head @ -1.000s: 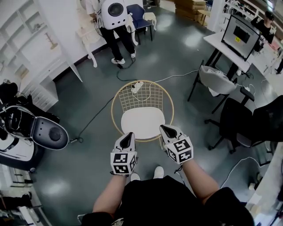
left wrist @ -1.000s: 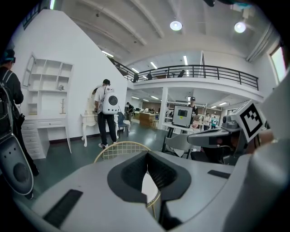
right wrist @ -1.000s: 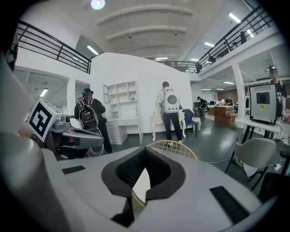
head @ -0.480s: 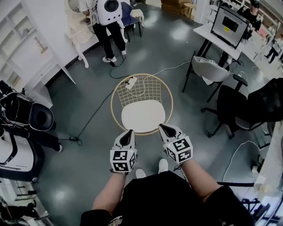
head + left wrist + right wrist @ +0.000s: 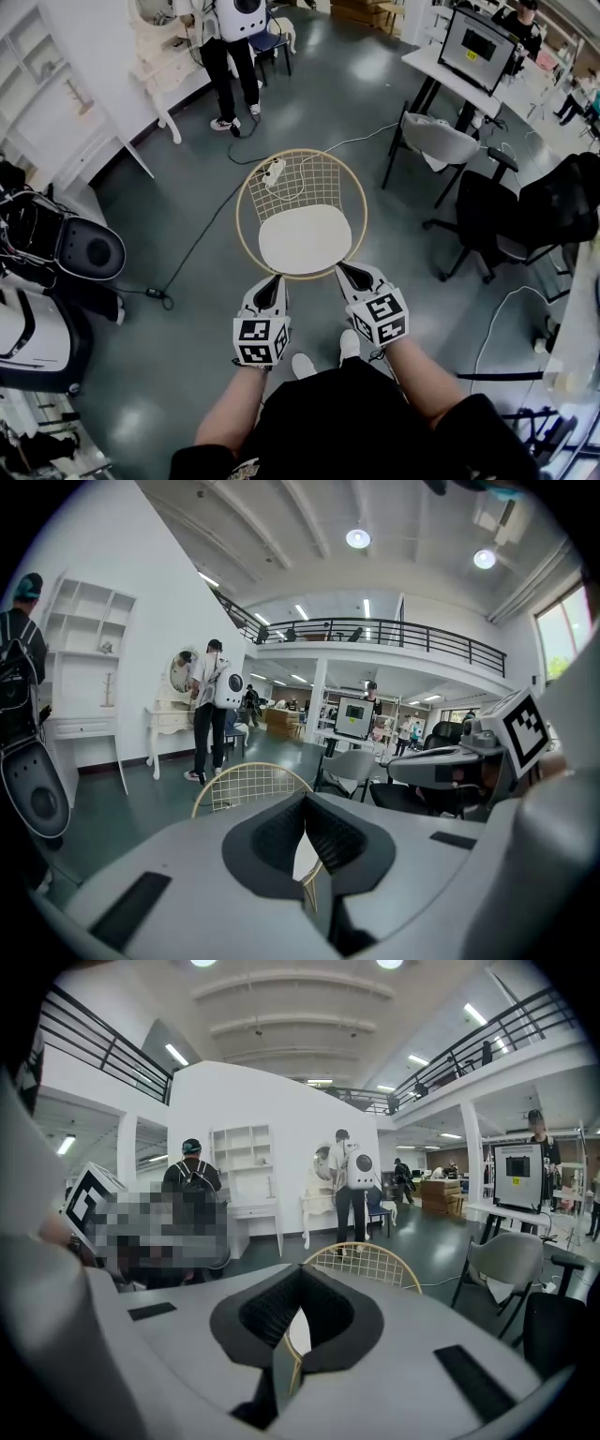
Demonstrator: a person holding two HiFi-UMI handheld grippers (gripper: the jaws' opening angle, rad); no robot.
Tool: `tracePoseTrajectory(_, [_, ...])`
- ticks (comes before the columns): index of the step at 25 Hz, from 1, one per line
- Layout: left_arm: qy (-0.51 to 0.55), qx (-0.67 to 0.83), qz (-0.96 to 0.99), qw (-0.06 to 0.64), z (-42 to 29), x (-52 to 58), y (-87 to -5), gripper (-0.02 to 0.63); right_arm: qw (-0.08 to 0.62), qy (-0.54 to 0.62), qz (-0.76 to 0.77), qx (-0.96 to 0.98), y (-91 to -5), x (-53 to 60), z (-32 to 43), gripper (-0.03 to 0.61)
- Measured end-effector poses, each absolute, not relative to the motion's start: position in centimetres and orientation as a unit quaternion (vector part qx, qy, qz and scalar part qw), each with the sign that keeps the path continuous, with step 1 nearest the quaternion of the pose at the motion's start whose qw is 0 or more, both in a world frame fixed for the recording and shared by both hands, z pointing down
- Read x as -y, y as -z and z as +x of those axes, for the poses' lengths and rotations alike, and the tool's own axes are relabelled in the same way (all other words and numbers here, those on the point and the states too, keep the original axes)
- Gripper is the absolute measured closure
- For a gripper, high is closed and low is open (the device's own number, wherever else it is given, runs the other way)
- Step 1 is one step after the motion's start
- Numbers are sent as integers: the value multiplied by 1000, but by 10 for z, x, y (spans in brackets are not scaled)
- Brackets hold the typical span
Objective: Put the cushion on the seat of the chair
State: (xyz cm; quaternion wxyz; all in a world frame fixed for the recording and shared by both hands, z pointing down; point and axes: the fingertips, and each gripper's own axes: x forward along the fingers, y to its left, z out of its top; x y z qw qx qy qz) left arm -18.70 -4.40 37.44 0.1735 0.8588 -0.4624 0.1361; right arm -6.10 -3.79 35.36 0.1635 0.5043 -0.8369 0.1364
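Cushion [image 5: 302, 241], smooth white oval, on round wire chair [image 5: 309, 178]; L gripper [image 5: 274, 281], R gripper [image 5: 345, 270] jaws closed, empty.

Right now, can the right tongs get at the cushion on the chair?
Probably yes: the right tongs hang shut at the chair front, with nothing between them and the cushion.

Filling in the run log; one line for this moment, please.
cushion: on seat of chair | left hand-held gripper: shut, empty | right hand-held gripper: shut, empty
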Motion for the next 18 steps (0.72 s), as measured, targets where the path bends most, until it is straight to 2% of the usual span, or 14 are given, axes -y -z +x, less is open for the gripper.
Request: tracePoseTrajectory(18, [-131, 456, 865, 166, -215, 19, -370, 597, 163, -130, 509, 835, -351, 13, -91, 568])
